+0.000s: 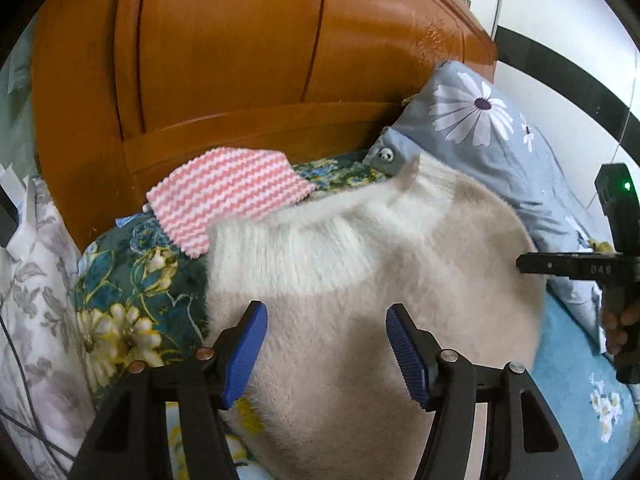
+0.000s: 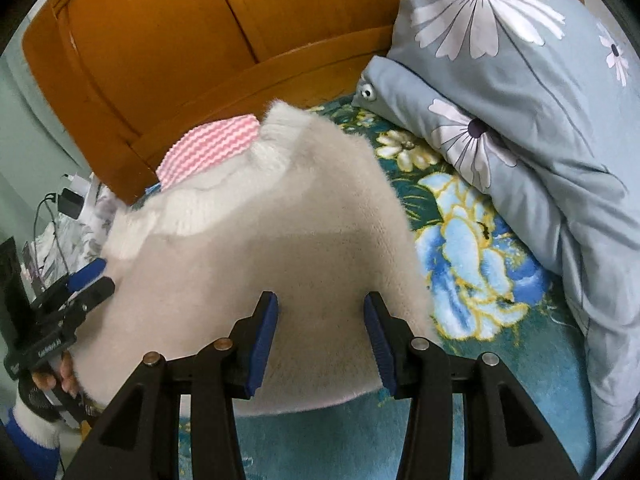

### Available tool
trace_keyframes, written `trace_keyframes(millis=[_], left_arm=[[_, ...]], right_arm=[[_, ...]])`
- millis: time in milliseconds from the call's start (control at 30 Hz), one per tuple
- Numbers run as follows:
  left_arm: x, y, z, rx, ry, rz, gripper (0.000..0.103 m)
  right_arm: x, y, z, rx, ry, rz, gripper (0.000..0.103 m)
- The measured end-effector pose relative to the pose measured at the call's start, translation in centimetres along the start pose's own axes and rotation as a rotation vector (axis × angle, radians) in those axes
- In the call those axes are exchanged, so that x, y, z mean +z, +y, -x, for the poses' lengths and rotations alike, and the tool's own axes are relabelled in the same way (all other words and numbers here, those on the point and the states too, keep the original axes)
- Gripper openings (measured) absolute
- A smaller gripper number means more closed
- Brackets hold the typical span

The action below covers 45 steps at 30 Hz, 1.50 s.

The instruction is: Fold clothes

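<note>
A fuzzy cream sweater [image 1: 360, 280] [image 2: 248, 248] lies on the bed with its white ribbed collar [image 1: 320, 236] towards the headboard. My left gripper [image 1: 326, 332] hovers over the sweater's body, its blue pads [image 1: 248, 344] well apart and pinching nothing. In the right wrist view the left gripper [image 2: 98, 280] reaches the sweater's left edge. My right gripper [image 2: 322, 320] is open above the sweater's near right part, the fabric lying smooth between its fingers. It shows from the side at the sweater's right edge in the left wrist view [image 1: 528, 265].
A pink-and-white striped cloth [image 1: 224, 192] [image 2: 212, 148] lies folded by the orange wooden headboard [image 1: 240, 60]. A blue-grey daisy duvet [image 1: 480, 120] [image 2: 520, 100] is piled on the right. The floral bedspread [image 2: 472, 248] covers the bed. A charger and cables [image 2: 70, 204] sit left of it.
</note>
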<state>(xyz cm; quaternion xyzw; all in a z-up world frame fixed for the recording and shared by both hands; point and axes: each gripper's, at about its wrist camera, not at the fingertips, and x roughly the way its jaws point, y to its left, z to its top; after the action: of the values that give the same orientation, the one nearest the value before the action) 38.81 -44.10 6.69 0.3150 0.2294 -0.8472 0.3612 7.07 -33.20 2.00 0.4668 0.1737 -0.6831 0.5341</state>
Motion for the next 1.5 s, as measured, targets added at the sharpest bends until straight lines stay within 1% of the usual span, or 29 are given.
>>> trace_keyframes(millis=[200,333,400,500,600,667,700,767,800,900,933,967,1000,1067,1167,1267,1400,1500], left_arm=[[-0.5,0.1,-1.0,0.008,0.005,0.013,0.066],[-0.3,-0.2,-0.7,0.030,-0.001,0.023,0.066],[-0.2,-0.4,0.3,0.046,-0.027,0.045,0.066],[-0.8,-1.1,2.8,0.077,-0.069,0.118,0.066],[-2.1,-2.7,5.1,0.097,-0.101,0.123,0.068],[-3.1,-3.5,6.2,0.111,-0.111,0.123,0.072],[-3.5,-3.6,6.4,0.103,-0.106,0.140,0.072],[-4.1,-3.7,6.7,0.087,-0.091,0.173,0.079],[-4.4,-3.8,6.8,0.085,-0.084,0.178,0.084],[-5.2,-4.2,7.1,0.079,-0.063,0.196,0.093],[-5.4,-4.3,7.1,0.077,-0.056,0.202,0.101],[-5.6,-4.5,7.2,0.086,-0.045,0.200,0.103],[-5.8,-4.8,7.2,0.097,-0.037,0.191,0.103],[-5.9,-5.2,7.3,0.107,-0.030,0.171,0.103],[-6.4,-5.7,7.5,0.100,-0.018,0.165,0.103],[-7.0,-6.0,7.5,0.113,0.004,0.170,0.103],[-8.1,-5.7,7.2,0.142,0.047,0.219,0.103],[-9.0,-5.5,7.0,0.176,0.052,0.250,0.103]], right_arm=[[-0.1,-0.7,-1.5,0.005,0.015,-0.045,0.047],[-0.1,-0.7,-1.2,0.000,0.020,-0.056,0.047],[-0.2,-0.3,-0.2,-0.007,-0.003,-0.045,0.047],[-1.3,0.7,1.6,0.003,-0.041,-0.032,0.047],[-2.6,1.7,3.3,0.011,-0.076,-0.022,0.047],[-3.7,2.4,4.0,0.006,-0.086,-0.013,0.047],[-4.2,2.7,4.2,0.004,-0.088,-0.010,0.047],[-5.3,3.2,4.6,-0.002,-0.089,-0.008,0.047],[-5.8,3.4,4.7,-0.008,-0.089,-0.005,0.047],[-7.4,4.1,5.0,-0.022,-0.083,0.004,0.047],[-8.0,4.3,5.1,-0.025,-0.082,0.005,0.048],[-8.6,4.4,5.2,-0.026,-0.082,0.001,0.052],[-9.2,4.5,5.3,-0.027,-0.083,-0.004,0.055],[-10.4,4.6,5.3,-0.015,-0.072,-0.026,0.055],[-11.8,4.5,5.4,-0.011,-0.061,-0.064,0.056],[-12.8,4.3,5.7,-0.020,-0.063,-0.095,0.064],[-13.9,4.4,6.1,-0.031,-0.060,-0.108,0.064],[-14.7,4.6,6.4,-0.043,-0.064,-0.110,0.066]])
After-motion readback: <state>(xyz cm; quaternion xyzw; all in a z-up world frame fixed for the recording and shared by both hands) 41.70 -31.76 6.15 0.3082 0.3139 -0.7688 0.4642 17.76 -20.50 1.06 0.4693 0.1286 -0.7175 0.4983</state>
